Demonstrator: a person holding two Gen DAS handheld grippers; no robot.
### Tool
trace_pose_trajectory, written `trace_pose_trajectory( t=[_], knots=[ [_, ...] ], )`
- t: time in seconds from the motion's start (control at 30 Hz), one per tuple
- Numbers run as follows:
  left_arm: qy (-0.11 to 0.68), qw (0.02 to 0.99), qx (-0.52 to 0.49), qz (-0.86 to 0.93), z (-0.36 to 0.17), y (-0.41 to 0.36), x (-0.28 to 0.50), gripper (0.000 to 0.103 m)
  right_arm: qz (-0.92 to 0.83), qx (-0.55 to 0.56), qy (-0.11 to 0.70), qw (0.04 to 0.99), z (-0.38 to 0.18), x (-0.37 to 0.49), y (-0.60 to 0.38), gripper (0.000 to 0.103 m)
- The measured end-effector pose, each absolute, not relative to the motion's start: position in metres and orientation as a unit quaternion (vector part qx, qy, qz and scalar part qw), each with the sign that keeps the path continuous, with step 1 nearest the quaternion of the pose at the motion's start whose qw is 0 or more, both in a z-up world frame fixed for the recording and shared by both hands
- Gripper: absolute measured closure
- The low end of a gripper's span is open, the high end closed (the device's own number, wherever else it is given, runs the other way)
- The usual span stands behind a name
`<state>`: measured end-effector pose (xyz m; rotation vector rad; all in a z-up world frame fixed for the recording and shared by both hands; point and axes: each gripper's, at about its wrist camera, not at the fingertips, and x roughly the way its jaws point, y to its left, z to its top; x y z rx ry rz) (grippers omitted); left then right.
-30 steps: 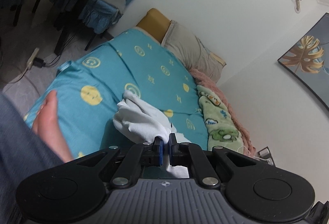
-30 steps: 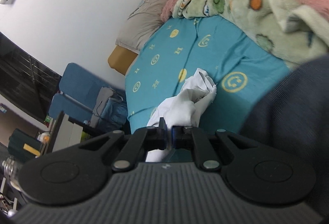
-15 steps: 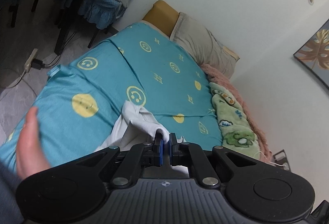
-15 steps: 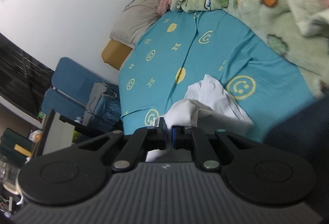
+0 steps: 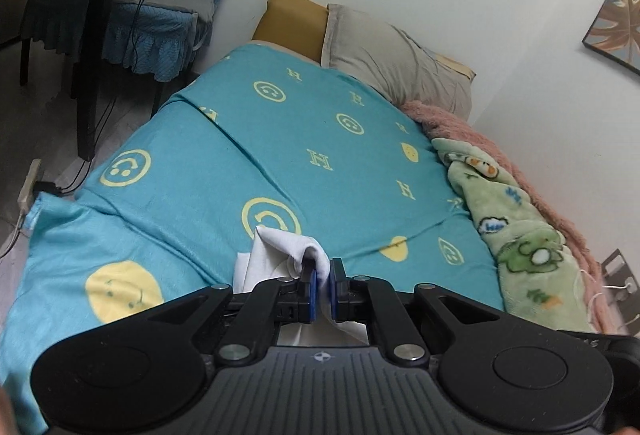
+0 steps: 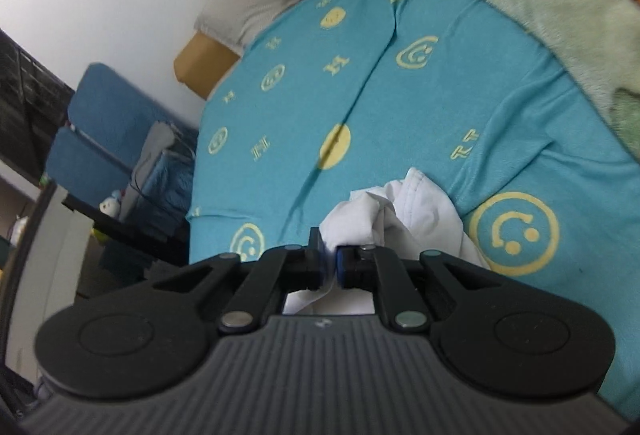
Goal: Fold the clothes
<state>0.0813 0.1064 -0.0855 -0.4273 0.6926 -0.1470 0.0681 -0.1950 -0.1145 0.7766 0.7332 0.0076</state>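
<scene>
Left wrist: left gripper [image 5: 323, 277] pinches crumpled white garment [image 5: 280, 255] | right gripper [image 6: 329, 259] pinches same soft cloth | near edge of teal smiley-print bedsheet [image 5: 224, 171]

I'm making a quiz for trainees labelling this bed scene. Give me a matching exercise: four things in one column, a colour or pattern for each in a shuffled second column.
Things:
1. garment held in both jaws
2. bed sheet
3. fleece blanket
4. pillow

Colours:
A. pale green with cartoon animals
B. plain beige-grey
C. white
D. turquoise with yellow smiley faces

Pairs: 1-C, 2-D, 3-A, 4-B
</scene>
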Motion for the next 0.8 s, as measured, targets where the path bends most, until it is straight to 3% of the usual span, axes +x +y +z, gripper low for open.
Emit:
trace_pose_trajectory(
  t=[0.27,0.3,0.37,0.4,0.43,0.47,0.5,0.67,0.7,0.8],
  knots=[
    [0.355,0.91,-0.201,-0.075,-0.116,0.108,0.123,0.095,0.013,0.363,0.364,0.858,-0.133,0.102,-0.194,0.089],
    [0.358,0.909,-0.197,-0.079,-0.118,0.108,0.126,0.095,0.016,0.364,0.365,0.857,-0.136,0.104,-0.194,0.083],
    [0.36,0.91,-0.187,-0.09,-0.12,0.107,0.128,0.091,0.023,0.369,0.365,0.854,-0.141,0.107,-0.195,0.052],
    [0.36,0.909,-0.183,-0.099,-0.119,0.107,0.127,0.081,0.03,0.375,0.362,0.853,-0.141,0.106,-0.195,0.03],
    [0.36,0.909,-0.18,-0.108,-0.117,0.107,0.126,0.069,0.036,0.377,0.356,0.854,-0.139,0.103,-0.195,0.02],
    [0.36,0.909,-0.177,-0.117,-0.116,0.107,0.125,0.04,0.041,0.371,0.351,0.859,-0.136,0.099,-0.192,0.02],
    [0.355,0.911,-0.169,-0.125,-0.113,0.107,0.122,0.024,0.046,0.366,0.346,0.863,-0.133,0.096,-0.19,0.02],
    [0.348,0.924,-0.103,-0.122,-0.109,0.097,0.107,0.019,0.056,0.268,0.33,0.903,-0.121,0.085,-0.169,0.024],
    [0.351,0.924,-0.092,-0.121,-0.112,0.094,0.106,0.019,0.06,0.244,0.331,0.91,-0.12,0.086,-0.163,0.035],
    [0.361,0.922,-0.067,-0.121,-0.12,0.085,0.108,0.019,0.067,0.191,0.347,0.916,-0.126,0.097,-0.152,0.047]
  ],
)
